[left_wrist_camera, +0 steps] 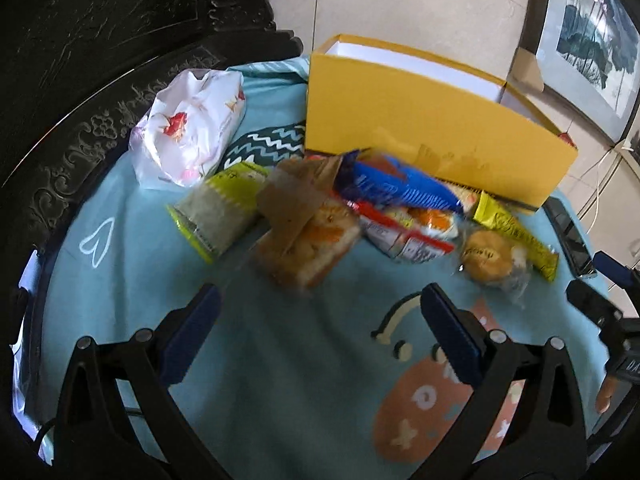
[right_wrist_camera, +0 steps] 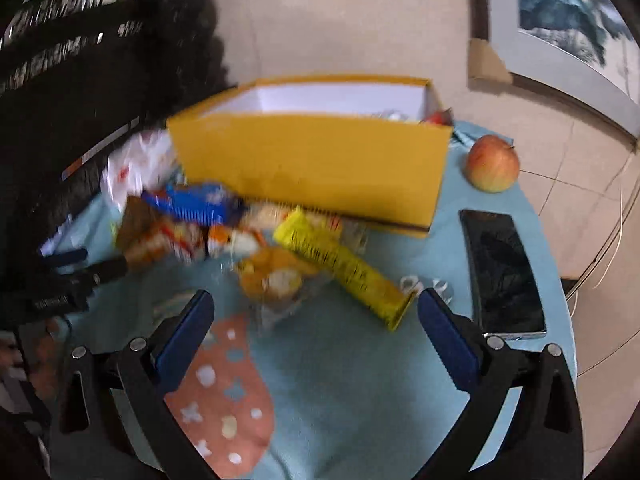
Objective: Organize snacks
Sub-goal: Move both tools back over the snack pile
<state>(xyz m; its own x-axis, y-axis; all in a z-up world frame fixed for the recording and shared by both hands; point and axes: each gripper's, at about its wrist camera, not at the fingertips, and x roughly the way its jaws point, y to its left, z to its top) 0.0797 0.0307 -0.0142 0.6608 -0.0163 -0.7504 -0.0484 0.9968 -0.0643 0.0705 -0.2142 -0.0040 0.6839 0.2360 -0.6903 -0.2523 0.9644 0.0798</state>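
Snack packets [left_wrist_camera: 360,216] lie heaped on the blue cloth [left_wrist_camera: 280,360] against the yellow box [left_wrist_camera: 420,128]. Left gripper [left_wrist_camera: 320,300] and right gripper [right_wrist_camera: 316,304] hover before them, jaws apart, empty. Phone [right_wrist_camera: 504,272] and apple [right_wrist_camera: 493,163] sit right of the heap; a plastic bag [left_wrist_camera: 192,128] lies left.

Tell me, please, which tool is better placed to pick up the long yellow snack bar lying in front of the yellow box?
Right. The right tool is open with the yellow snack bar just ahead, its end near one finger. For the left tool, the bar lies far to the side, beyond the round pastry.
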